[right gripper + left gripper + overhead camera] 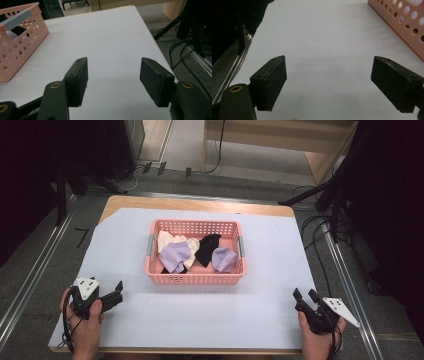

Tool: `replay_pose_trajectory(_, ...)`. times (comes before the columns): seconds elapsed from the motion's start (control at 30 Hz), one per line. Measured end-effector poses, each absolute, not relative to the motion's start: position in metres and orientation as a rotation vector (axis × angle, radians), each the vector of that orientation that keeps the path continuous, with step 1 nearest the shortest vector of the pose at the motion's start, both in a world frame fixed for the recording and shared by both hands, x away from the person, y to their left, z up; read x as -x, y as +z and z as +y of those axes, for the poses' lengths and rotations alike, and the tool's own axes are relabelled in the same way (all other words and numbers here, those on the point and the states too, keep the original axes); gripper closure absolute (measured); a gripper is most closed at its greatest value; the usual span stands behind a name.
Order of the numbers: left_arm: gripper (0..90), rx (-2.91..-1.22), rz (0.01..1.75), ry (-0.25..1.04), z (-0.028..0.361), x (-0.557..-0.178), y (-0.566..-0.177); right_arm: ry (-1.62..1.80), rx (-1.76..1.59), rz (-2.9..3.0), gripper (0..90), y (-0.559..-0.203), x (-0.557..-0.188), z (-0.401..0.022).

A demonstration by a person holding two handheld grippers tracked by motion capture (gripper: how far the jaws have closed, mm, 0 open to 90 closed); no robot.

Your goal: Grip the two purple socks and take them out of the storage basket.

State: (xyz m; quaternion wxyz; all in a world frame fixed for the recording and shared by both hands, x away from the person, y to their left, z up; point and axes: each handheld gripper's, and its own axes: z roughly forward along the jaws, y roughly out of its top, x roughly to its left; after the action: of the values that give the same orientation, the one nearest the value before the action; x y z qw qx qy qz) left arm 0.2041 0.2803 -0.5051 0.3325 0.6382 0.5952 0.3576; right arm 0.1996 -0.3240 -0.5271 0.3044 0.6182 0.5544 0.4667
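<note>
A pink perforated basket (194, 278) stands at the middle of the white table. In it lie several bundled socks: a lavender pair (176, 256), a cream one (167, 240), a black one (207, 248) and another lavender one (224, 259). My left gripper (119, 290) rests near the table's front left, held by a hand, its jaws open and empty. The basket's corner (404, 27) shows to its upper right in the left gripper view. My right gripper (304, 295) sits at the front right, also open and empty; the basket (17, 47) lies to its left.
The white sheet (260, 295) covers a wooden table whose right edge (152, 37) drops to a grey floor with cables (185, 60). Dark stands (345, 185) and metal rails (30, 280) flank the table.
</note>
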Motion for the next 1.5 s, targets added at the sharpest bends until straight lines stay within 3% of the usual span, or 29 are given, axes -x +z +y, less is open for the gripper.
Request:
replay_pose_trajectory(0.53,14.6,-1.664,1.555,0.923,0.281,-0.204,-0.505,1.301,-1.484,1.640,48.8,-0.485,-0.215,-0.265)
replay_pose_trajectory(0.63,14.6,-1.661,1.555,0.921,0.281,-0.204,-0.505,1.328,-1.444,1.663,53.1,-0.473,-0.225,-0.246)
replay_pose_trajectory(0.87,14.7,-1.668,1.557,0.918,0.281,-0.204,-0.505,1.331,-1.378,1.741,53.8,-0.456,-0.249,-0.210)
replay_pose_trajectory(1.07,14.7,-1.666,1.554,0.915,0.281,-0.205,-0.505,1.301,-1.387,1.820,53.5,-0.453,-0.267,-0.185)
replay_pose_trajectory(1.5,14.7,-1.668,1.558,0.909,0.281,-0.205,-0.505,1.214,-1.457,1.931,65.1,-0.454,-0.294,-0.135)
